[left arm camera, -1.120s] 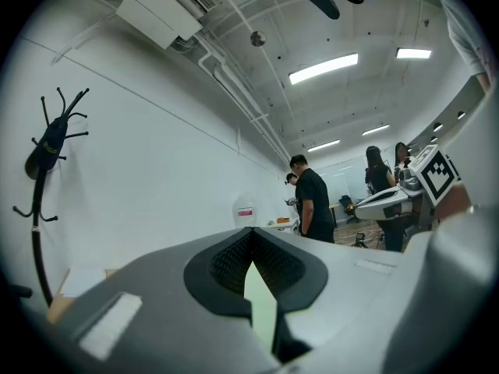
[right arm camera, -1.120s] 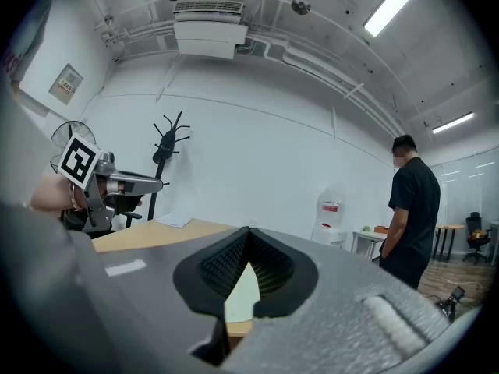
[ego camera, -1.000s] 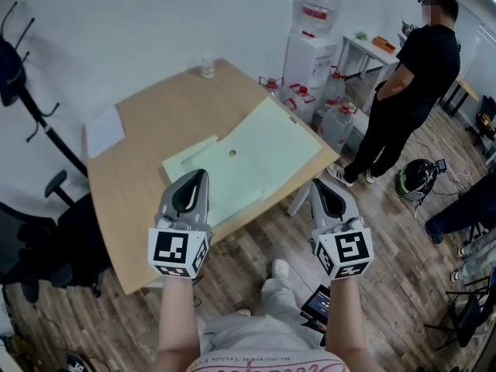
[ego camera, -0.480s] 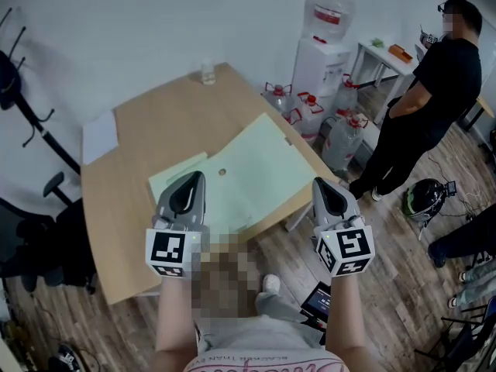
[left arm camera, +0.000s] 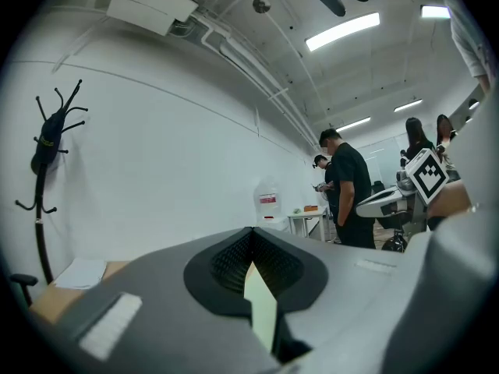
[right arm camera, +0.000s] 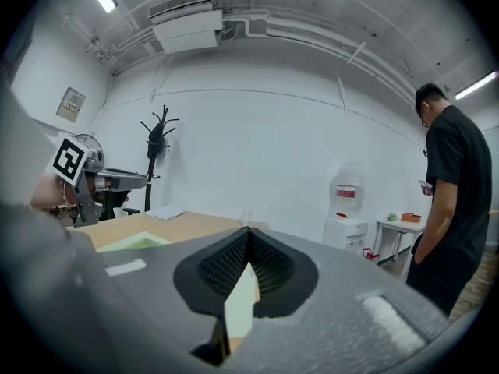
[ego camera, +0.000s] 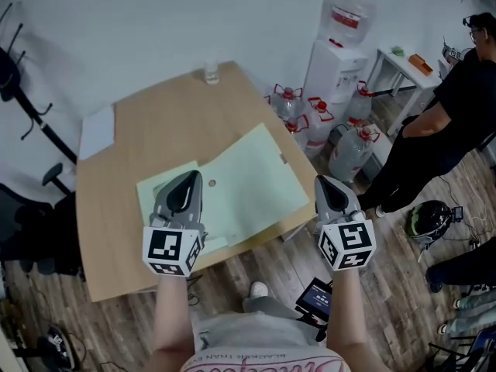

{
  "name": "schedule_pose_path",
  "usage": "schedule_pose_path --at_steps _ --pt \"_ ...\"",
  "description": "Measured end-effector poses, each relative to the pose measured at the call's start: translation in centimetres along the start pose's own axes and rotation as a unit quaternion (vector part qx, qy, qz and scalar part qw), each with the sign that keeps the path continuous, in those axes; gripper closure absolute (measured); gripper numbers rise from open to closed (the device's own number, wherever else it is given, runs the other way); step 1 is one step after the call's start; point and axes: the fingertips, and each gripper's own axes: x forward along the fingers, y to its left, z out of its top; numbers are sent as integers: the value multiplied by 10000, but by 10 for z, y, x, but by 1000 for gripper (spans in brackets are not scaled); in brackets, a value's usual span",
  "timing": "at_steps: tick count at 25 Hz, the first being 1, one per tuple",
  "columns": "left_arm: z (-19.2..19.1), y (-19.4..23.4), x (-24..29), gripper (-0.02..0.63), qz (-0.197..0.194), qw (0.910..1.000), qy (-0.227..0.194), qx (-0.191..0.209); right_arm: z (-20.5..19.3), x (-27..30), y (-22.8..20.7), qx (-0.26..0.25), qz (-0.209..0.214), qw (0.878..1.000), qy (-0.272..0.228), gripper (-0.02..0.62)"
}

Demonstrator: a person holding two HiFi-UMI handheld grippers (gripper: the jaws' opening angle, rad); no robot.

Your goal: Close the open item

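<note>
While the pale green folder [ego camera: 248,178] lies spread open on the wooden table [ego camera: 147,122], both tongs hang near its front edge with jaws pressed together on nothing: the left gripper [ego camera: 189,178] above the folder's left leaf, the right gripper [ego camera: 326,183] just off the table's edge. Closing it cleanly likely means parting one gripper's jaws, catching a free cover edge, and swinging it over the fold while the other gripper pins the lower leaf.

Bright, even light falls from ceiling strips [left arm camera: 343,31] high above the left tongs [left arm camera: 251,232]; shadows are soft. Both gripper views curve into dark round corners.
</note>
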Motion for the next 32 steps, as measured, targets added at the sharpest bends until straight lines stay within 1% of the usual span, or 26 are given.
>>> schedule_pose_path --at_steps 4,7,11,16,19,22,24,28,32 --pt "-7 -1 18 594 152 9998 86 -19 -16 21 -21 45 166 9996 225 594" --pt "-10 -1 28 594 234 9996 151 -27 -35 36 -31 259 307 9980 482 594" --pt "-18 1 36 595 308 9992 258 -23 -63 52 -40 505 454 9946 783 594" --pt "-29 9 39 595 437 9982 394 -74 -95 73 -42 543 779 9875 1257 594" --pt "-34 11 40 594 488 9977 464 -91 -116 83 -42 566 1089 9788 1643 594" --pt "-41 11 42 595 500 9972 547 -99 -140 90 -42 586 1398 9657 2108 594" --pt "-44 11 42 594 499 9969 601 -90 -151 93 -41 669 1580 9573 2328 594" --pt "-48 15 42 594 542 9964 650 -95 -162 101 -37 798 1801 9461 2569 594" --pt "-51 18 42 594 573 9959 699 -97 -172 107 -29 794 2108 9333 2796 594"
